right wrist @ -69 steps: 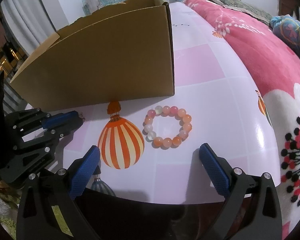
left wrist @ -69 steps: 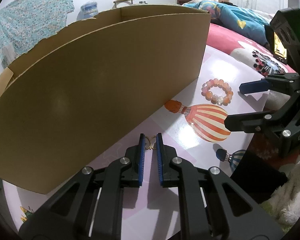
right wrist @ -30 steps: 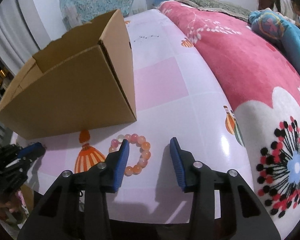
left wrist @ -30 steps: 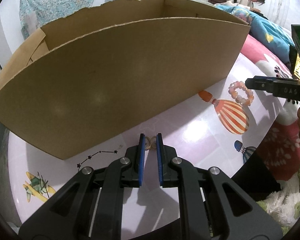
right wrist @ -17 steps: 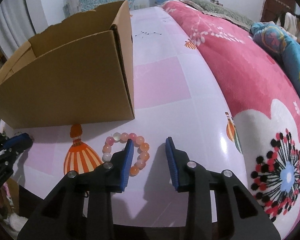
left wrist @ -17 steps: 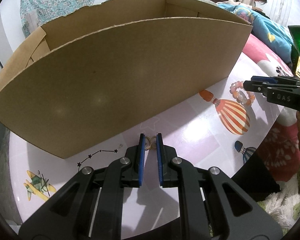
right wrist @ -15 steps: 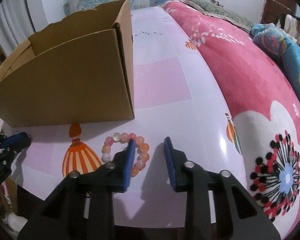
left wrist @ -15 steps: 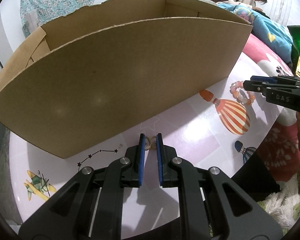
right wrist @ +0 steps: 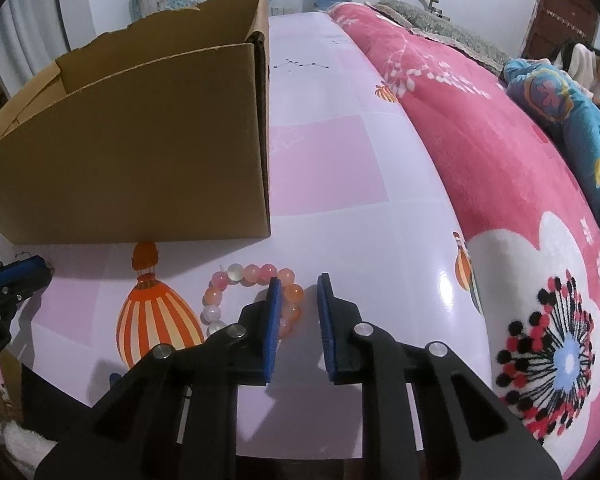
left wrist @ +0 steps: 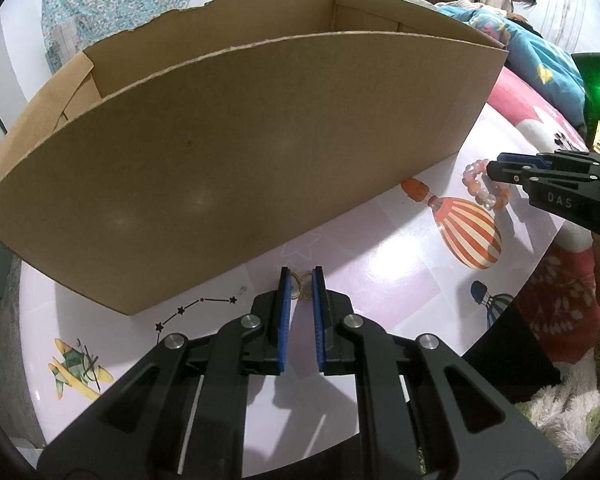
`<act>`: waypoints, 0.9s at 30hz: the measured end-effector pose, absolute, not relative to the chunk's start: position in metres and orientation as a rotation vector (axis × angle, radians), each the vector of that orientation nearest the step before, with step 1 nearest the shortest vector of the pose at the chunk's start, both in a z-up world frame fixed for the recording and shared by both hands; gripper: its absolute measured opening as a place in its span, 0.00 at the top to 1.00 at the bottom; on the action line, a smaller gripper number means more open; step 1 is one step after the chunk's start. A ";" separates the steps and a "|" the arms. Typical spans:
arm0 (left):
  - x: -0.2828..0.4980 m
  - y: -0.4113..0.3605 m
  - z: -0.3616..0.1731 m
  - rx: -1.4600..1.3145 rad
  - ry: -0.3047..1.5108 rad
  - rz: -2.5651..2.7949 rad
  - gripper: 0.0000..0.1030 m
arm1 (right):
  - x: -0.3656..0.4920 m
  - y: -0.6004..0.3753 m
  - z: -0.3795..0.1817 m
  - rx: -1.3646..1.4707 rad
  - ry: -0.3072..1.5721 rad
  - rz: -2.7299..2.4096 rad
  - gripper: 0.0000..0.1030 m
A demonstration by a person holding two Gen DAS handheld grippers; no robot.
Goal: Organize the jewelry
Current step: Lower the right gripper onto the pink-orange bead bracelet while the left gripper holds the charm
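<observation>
Now closing my right gripper (right wrist: 297,285) around bead bracelet (right wrist: 252,300) beside cardboard box (right wrist: 140,152); left gripper (left wrist: 301,278) pinching small ring (left wrist: 302,289); next, lifting both into box.

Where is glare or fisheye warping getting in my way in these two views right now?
Left wrist view: a bright glare patch sits on the glossy table near the balloon print, and the cardboard box bows into an arc. Right wrist view: only a small glint by the blanket; the bead bracelet stays sharp.
</observation>
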State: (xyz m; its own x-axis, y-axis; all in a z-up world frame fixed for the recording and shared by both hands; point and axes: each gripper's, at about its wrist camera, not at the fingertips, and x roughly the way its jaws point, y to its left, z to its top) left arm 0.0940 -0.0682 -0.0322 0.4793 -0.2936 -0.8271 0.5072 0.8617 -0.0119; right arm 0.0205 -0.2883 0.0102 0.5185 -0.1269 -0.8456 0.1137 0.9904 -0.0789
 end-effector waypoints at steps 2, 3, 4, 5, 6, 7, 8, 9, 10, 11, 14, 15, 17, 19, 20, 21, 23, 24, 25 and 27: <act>0.094 -0.068 -0.033 0.248 0.952 -0.494 0.91 | 0.020 -0.289 0.011 -0.006 1.011 -0.144 0.90; 0.094 -0.068 -0.033 0.249 0.950 -0.493 0.91 | 0.019 -0.289 0.012 0.000 1.007 -0.144 0.90; 0.094 -0.067 -0.033 0.249 0.947 -0.494 0.95 | 0.018 -0.289 0.014 0.004 1.002 -0.143 0.90; 0.094 -0.066 -0.034 0.248 0.942 -0.495 0.99 | 0.018 -0.289 0.015 0.007 0.997 -0.142 0.90; 0.093 -0.064 -0.033 0.244 0.939 -0.496 0.99 | 0.018 -0.290 0.017 0.012 0.991 -0.141 0.90; 0.093 -0.061 -0.032 0.230 0.931 -0.503 0.99 | 0.016 -0.290 0.020 0.016 0.979 -0.142 0.90; 0.092 -0.058 -0.031 0.218 0.922 -0.511 1.00 | 0.014 -0.290 0.023 0.017 0.970 -0.143 0.90; 0.090 -0.055 -0.028 0.208 0.911 -0.518 1.00 | 0.012 -0.290 0.027 0.017 0.959 -0.144 0.90; 0.089 -0.052 -0.026 0.201 0.899 -0.525 1.00 | 0.010 -0.290 0.032 0.018 0.945 -0.144 0.90; 0.086 -0.048 -0.023 0.193 0.882 -0.536 1.00 | 0.009 -0.291 0.036 0.018 0.936 -0.145 0.90; 0.080 -0.036 -0.017 0.171 0.849 -0.561 1.00 | 0.004 -0.291 0.047 0.016 0.908 -0.148 0.90; 0.079 -0.033 -0.017 0.163 0.846 -0.570 1.00 | 0.003 -0.291 0.049 0.015 0.904 -0.149 0.90; 0.076 -0.028 -0.016 0.152 0.841 -0.590 0.99 | 0.003 -0.293 0.049 0.019 0.906 -0.148 0.90; 0.074 -0.027 -0.016 0.159 0.834 -0.602 0.91 | 0.003 -0.294 0.046 0.032 0.914 -0.147 0.90; 0.073 -0.027 -0.017 0.163 0.834 -0.605 0.83 | 0.003 -0.296 0.044 0.047 0.920 -0.145 0.90; 0.072 -0.027 -0.016 0.168 0.830 -0.613 0.82 | 0.002 -0.297 0.043 0.063 0.924 -0.142 0.90; 0.071 -0.031 -0.015 0.175 0.823 -0.628 0.79 | 0.001 -0.297 0.042 0.081 0.922 -0.134 0.90; 0.072 -0.035 -0.016 0.185 0.825 -0.630 0.77 | 0.000 -0.296 0.042 0.083 0.920 -0.131 0.90; 0.073 -0.038 -0.017 0.195 0.829 -0.628 0.75 | 0.000 -0.295 0.042 0.082 0.919 -0.129 0.90; 0.075 -0.044 -0.019 0.218 0.827 -0.630 0.75 | 0.000 -0.294 0.041 0.081 0.918 -0.123 0.90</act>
